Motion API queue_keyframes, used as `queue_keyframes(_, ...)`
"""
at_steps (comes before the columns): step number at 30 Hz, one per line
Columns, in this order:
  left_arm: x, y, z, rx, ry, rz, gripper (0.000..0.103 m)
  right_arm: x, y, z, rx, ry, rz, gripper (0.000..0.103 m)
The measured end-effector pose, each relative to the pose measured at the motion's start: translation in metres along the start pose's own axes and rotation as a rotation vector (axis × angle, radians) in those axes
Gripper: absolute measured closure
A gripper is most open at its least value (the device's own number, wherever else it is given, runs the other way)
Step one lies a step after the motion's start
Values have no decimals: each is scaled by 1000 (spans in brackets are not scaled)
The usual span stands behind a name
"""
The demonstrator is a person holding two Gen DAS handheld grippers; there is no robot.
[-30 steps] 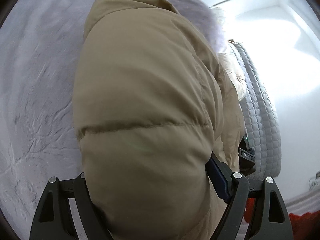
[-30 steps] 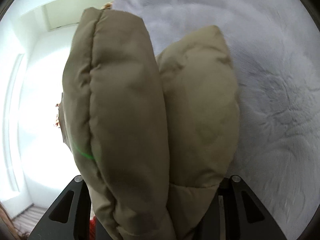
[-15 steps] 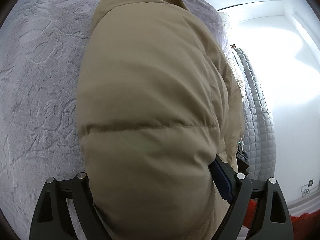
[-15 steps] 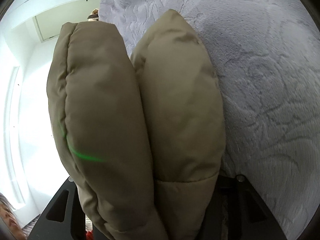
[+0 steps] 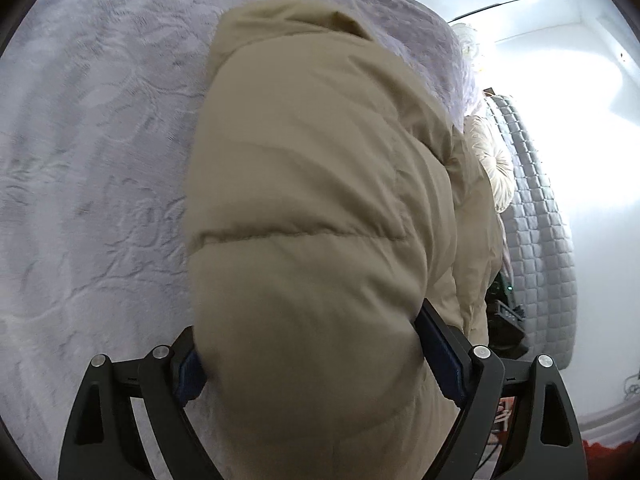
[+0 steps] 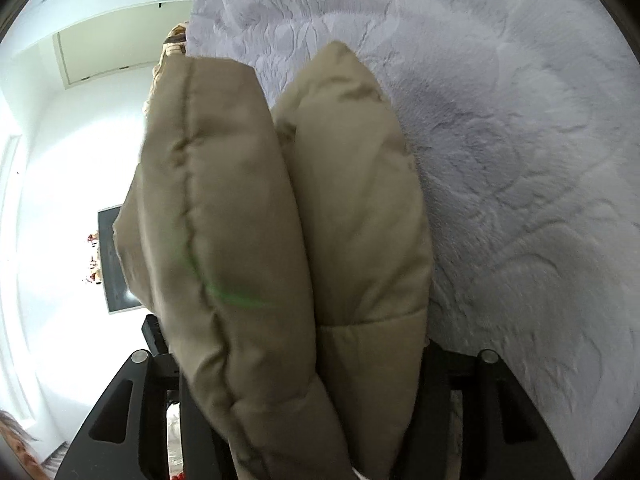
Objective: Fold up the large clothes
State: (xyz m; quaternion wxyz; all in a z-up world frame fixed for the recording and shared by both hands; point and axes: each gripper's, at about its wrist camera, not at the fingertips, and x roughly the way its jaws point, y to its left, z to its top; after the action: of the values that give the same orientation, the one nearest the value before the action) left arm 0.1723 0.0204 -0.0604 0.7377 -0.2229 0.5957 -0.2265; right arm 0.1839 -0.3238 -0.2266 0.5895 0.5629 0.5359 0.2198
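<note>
Both of your grippers are clamped on the beige puffer jacket (image 5: 312, 216), as they were a second ago: your left gripper (image 5: 316, 364) pinches one fat quilted panel between its blue-padded fingers (image 5: 440, 352), and your right gripper (image 6: 304, 360) squeezes two puffy folds (image 6: 288, 240) pressed side by side. Since the earlier frames the jacket has slid rightward in the left wrist view, baring more of the lavender embossed blanket (image 5: 100, 140) on that side, while a dark framed panel (image 6: 114, 260) has come into sight on the white wall in the right wrist view. You hold the jacket up off the blanket, which spreads wide and bare to the left of your left gripper and to the right of your right gripper (image 6: 520, 160). A grey quilted mattress (image 5: 536, 216) leans against the wall beyond the blanket's edge, with a cream cushion (image 5: 496, 160) against it and dark equipment (image 5: 504, 320) low beside it.
</note>
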Motion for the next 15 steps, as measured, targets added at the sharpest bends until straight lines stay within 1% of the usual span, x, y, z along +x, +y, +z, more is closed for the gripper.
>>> queue_keyframes(5,-17,-5,-4,28,-21,45,14,-9,7,-11,-14,-18,-31,48)
queue_keyframes(11,-22,-5,-8,25,-24,71,14,-14,15,-21,-8,-44,-32,48)
queue_keyframes(15,-21,-10,-9,30,-27,84,14,-26,18,-28,-17,-56,-23,48)
